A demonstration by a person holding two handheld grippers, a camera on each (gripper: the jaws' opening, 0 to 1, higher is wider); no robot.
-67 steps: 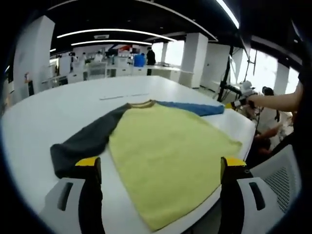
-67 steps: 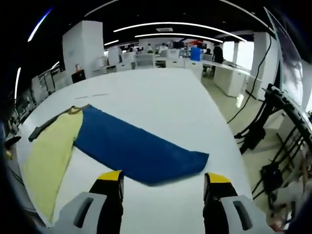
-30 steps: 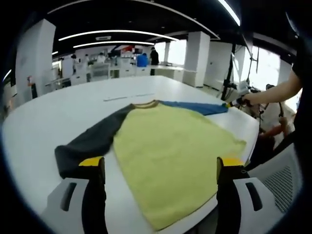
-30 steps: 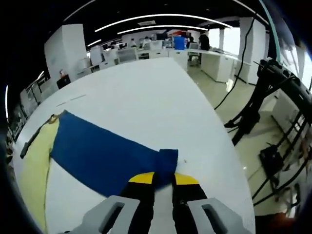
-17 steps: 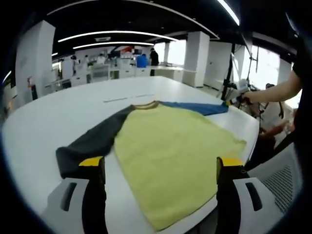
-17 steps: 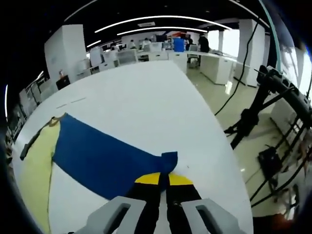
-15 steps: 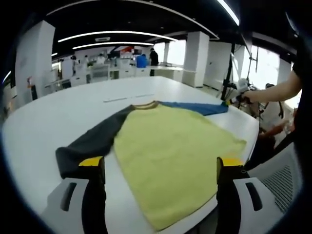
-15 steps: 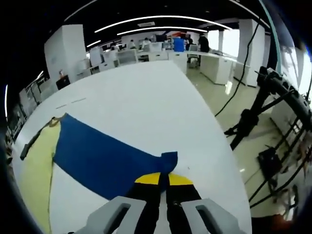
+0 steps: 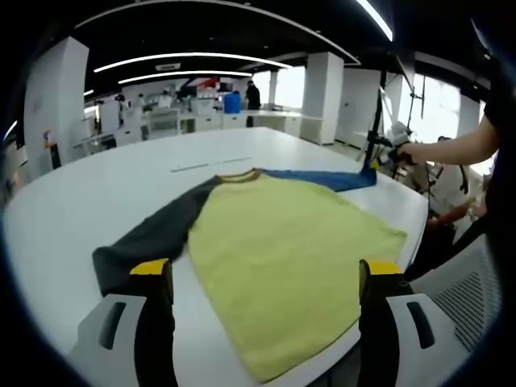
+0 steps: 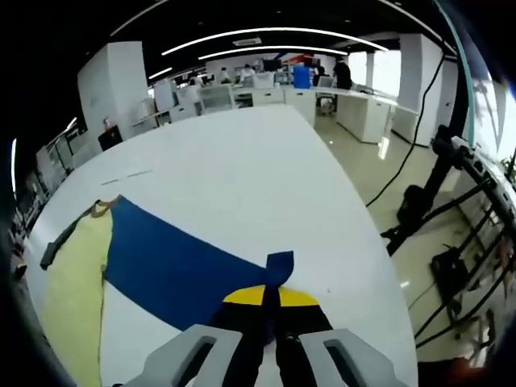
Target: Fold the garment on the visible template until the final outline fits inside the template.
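Open-plan office behind, long ceiling light strips, white pillars, desks far back, and a big white bench (image 9: 72, 201) up front carrying the garment (image 9: 274, 242). It's spread flat: yellow body, dark grey sleeve (image 9: 149, 238) reaching toward one side of the bench, blue sleeve (image 10: 181, 266) stretched toward the opposite edge.

From the left gripper view, the left tongs (image 9: 262, 278) sit wide apart, holding nothing, hovering at the near edge of the bench over the hem end of the yellow body. The grey sleeve's cuff lies just beside the left-hand jaw.

From the right gripper view, the right tongs (image 10: 270, 298) are pinched together on the cuff end of the blue sleeve, close to the bench edge, and a bit of blue fabric sticks up past the yellow tips. The left gripper view shows a person's hand (image 9: 407, 153) by that cuff at the far corner. Black stands (image 10: 435, 201) and cables sit on the floor beyond that edge.
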